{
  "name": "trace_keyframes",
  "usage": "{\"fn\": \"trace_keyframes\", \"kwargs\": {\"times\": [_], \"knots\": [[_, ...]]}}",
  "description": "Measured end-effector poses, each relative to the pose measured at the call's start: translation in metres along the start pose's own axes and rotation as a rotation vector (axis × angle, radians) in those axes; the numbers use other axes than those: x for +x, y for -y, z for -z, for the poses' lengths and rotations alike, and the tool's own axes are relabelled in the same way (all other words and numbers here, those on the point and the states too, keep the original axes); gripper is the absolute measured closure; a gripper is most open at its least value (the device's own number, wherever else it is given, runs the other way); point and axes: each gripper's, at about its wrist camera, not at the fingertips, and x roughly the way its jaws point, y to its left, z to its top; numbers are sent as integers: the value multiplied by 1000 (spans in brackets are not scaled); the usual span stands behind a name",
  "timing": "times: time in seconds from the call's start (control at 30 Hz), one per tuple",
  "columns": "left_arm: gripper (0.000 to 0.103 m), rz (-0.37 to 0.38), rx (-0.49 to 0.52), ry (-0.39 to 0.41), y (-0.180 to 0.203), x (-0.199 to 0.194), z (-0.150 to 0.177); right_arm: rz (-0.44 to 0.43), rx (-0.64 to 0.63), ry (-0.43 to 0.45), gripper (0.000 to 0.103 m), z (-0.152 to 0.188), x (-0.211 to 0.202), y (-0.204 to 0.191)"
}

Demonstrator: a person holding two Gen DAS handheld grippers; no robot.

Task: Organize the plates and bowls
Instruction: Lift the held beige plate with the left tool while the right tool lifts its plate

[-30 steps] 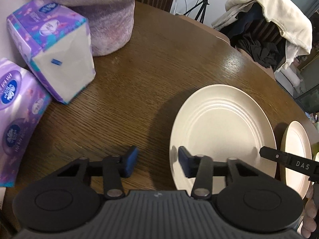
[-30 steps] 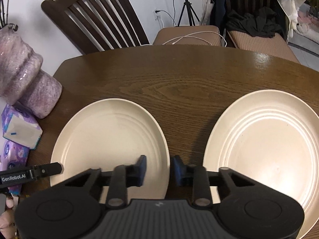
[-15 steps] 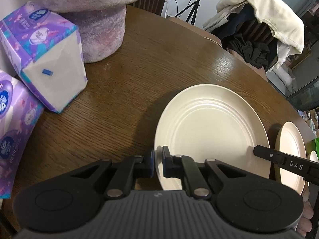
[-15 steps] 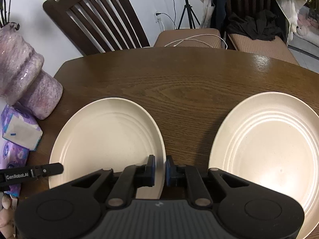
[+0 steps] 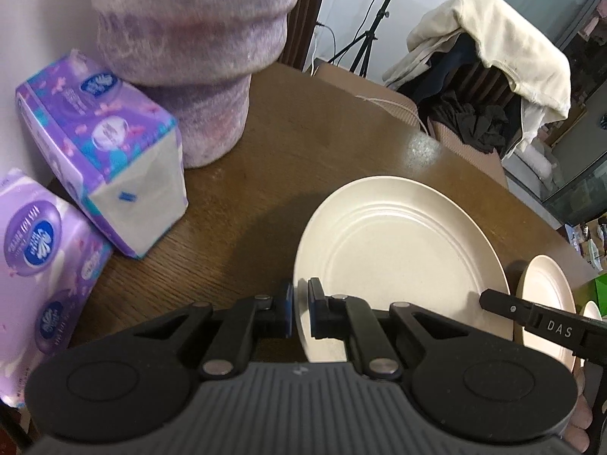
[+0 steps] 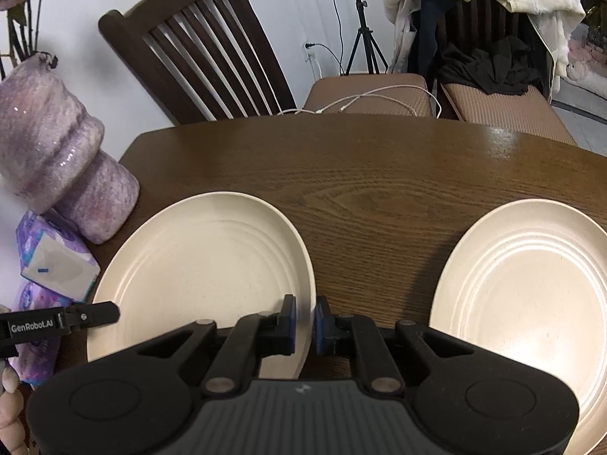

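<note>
Both grippers were clamped on the same cream plate: the left gripper had its blue pads nearly together on the plate's near-left rim, and the right gripper pinched the near-right rim the same way, jaws having just closed with only the thin edge between them. The plate looked light, stiff and smooth, likely plastic or wheat-straw, so slippery at the lip; the raised rim was the only good place to take hold, and two opposite rim grips should keep it level. Its near edge may have been just off the wooden table, hard to tell. Just right of the right fingers lay a second cream plate flat on the table, apart from the held one. Only the left view showed a small pale dish at its far right edge, beyond that plate, and, left of the fingers, both purple tissue packs in full. Only the right view showed the dark slatted chair, the white cable on the seat cushion and the tripod beyond. Both showed the purple vase and draped clothes farther off.
</note>
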Motion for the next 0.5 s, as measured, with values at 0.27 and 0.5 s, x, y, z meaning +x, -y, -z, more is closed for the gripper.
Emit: {"fn": "trace_keyframes", "kwargs": {"times": [0.27, 0.5], "knots": [[95, 28, 18, 42, 3, -24, -2, -4, 7, 41, 93, 0, -22, -5], [94, 33, 41, 97, 15, -50, -3, -12, 7, 87, 93, 0, -47, -10]]}}
